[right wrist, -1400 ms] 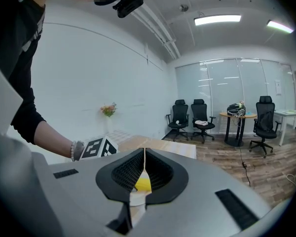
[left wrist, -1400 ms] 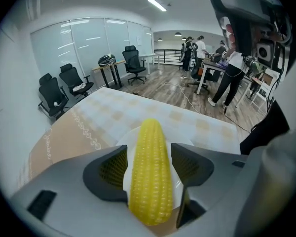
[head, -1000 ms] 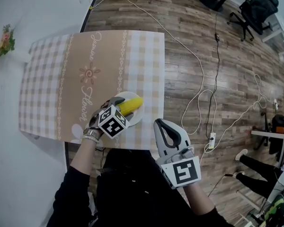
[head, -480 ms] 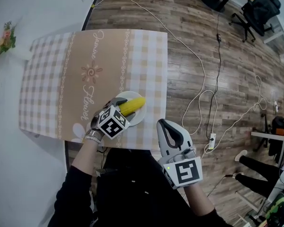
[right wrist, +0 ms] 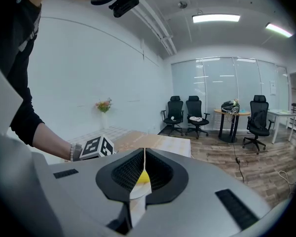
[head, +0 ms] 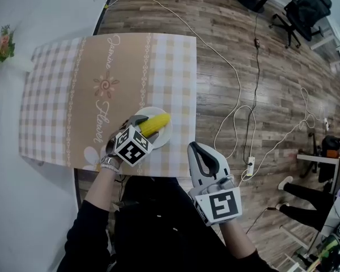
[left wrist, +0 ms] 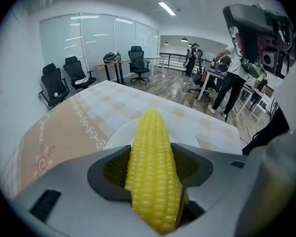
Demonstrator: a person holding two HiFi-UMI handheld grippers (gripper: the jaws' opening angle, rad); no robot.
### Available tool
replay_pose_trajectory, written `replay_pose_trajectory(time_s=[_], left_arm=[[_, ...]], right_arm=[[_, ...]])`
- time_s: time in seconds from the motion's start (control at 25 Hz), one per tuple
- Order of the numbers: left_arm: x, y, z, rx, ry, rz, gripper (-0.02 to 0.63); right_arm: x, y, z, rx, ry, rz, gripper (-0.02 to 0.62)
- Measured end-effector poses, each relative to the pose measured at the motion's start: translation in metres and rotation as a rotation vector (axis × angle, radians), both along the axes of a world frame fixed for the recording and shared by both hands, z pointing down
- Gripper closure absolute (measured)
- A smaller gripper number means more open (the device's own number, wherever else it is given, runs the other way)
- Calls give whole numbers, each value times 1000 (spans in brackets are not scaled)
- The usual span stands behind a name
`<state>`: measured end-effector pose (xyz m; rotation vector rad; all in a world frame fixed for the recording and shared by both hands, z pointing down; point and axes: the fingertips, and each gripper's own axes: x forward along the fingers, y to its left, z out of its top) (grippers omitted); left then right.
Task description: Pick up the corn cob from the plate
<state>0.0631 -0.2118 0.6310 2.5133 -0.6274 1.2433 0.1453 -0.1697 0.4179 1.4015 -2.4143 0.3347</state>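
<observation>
The corn (head: 156, 123) sat clamped between the fingers (left wrist: 197, 166) of the left gripper (head: 140, 128), over the white plate (head: 166, 135) at the lower centre of the head view, near the desk (head: 62, 95) edge. The right gripper (head: 196, 150) hung off the desk at lower right, its fingers closed on nothing.

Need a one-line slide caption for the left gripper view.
Left gripper shut on a yellow corn cob over the white plate, checked tablecloth beyond.
</observation>
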Motion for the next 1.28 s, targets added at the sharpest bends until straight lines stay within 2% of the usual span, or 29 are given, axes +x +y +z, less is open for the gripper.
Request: replay_pose_trajectory(time_s=[0.32,0.76,1.28], left_arm=[[-5,6,-11,11,24,-21,347],[-18,10,-59,30,123,-101,347],[-44,15,-138,137,176,-144,347]], right_arm=[[-8,4,-4,16,0,2,551],[-24,7,-15,48,2,-1,551],[-37,9,-42,131,39,11,551]])
